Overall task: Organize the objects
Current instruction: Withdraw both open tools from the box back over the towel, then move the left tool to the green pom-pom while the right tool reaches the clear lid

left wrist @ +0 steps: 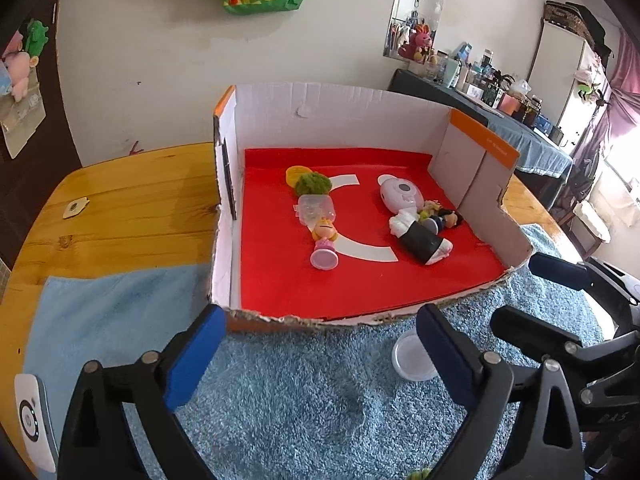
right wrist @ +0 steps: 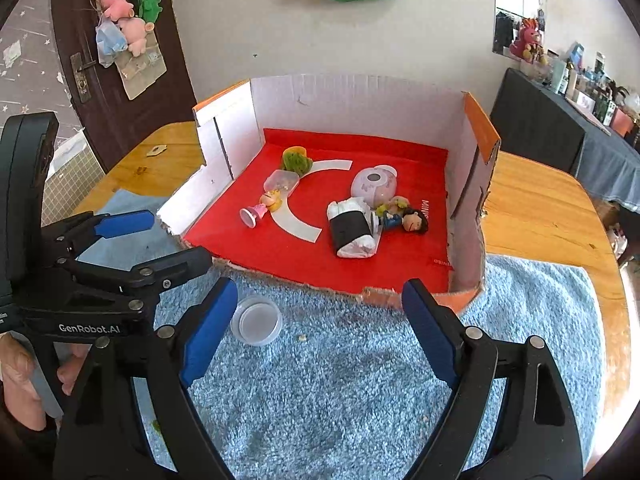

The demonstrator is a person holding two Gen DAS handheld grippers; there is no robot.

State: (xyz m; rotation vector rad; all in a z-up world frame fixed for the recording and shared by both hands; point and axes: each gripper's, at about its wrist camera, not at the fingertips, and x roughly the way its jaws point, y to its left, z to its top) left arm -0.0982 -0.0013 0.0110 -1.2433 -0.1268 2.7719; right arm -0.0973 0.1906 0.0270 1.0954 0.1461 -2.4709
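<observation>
While both grippers are held above the blue towel (left wrist: 320,400), nothing is gripped by either. The left gripper (left wrist: 320,354) is seen with its blue pads spread wide apart and only towel between them; the right gripper (right wrist: 320,332) is likewise spread wide, with bare towel between its pads. In the right wrist view the left gripper appears at the left edge, held by a hand (right wrist: 24,384).

A small round clear lid (right wrist: 257,320) lies on the towel just in front of the torn front edge of a cardboard box (left wrist: 304,120), near the right gripper's left pad but apart from it.

The toys are found inside the box, on its red lining (left wrist: 280,280). On the left side a small doll with a pink base (left wrist: 325,246) lies on its side, touching a clear plastic cup (left wrist: 314,210), with a green fuzzy toy (left wrist: 314,184) and a yellow ring (left wrist: 298,174) behind them. On the right side a pale pink round toy (left wrist: 400,194) lies beside a black-and-white figure (left wrist: 420,240), and a dark-haired doll (right wrist: 412,220) lies against that figure. A white curved strip (left wrist: 360,248) is seen on the lining between the two groups.

The box and towel rest on a wooden table (left wrist: 120,200).
</observation>
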